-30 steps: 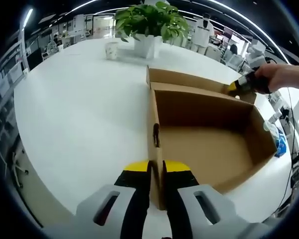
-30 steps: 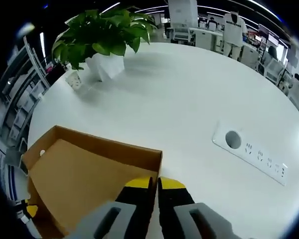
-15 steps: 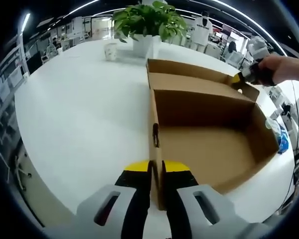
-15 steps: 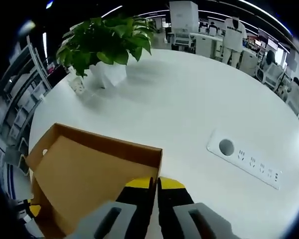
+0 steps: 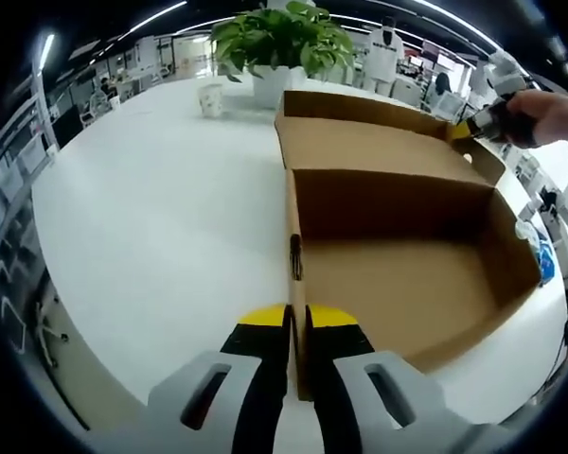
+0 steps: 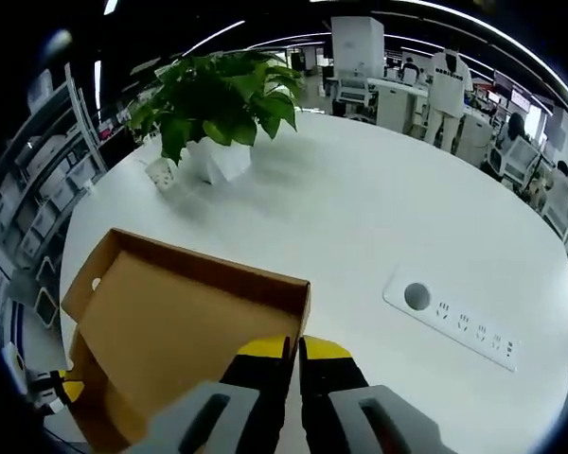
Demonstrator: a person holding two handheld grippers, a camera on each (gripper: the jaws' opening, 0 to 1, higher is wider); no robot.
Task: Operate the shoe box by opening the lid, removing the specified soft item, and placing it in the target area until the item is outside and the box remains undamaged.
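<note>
Shoe box (image 5: pixel 398 284), plain brown cardboard, lies near the desk's (image 5: pixel 151 208) near edge in the left gripper view, its inside bare as far as the view shows. Left gripper (image 5: pixel 297 333) is clenched on the box's near end wall, one yellow-tipped jaw on each side of the cardboard, just below an oval finger slot. Behind the box body, the hinged lid (image 5: pixel 379 142) is lifted and tilts back. At the lid's far corner the right gripper (image 5: pixel 466 130) grips the flap edge, a person's hand (image 5: pixel 549 113) behind it. In the right gripper view, that gripper's (image 6: pixel 294 348) jaws are pinched on the lid's (image 6: pixel 180 312) front lip. Farther across the desk (image 6: pixel 379 227) sits a white socket strip (image 6: pixel 454 317), well apart from the box. Toward the far edge stand a potted plant (image 5: pixel 279 43) and a small paper cup (image 5: pixel 211 96) beside it.
</note>
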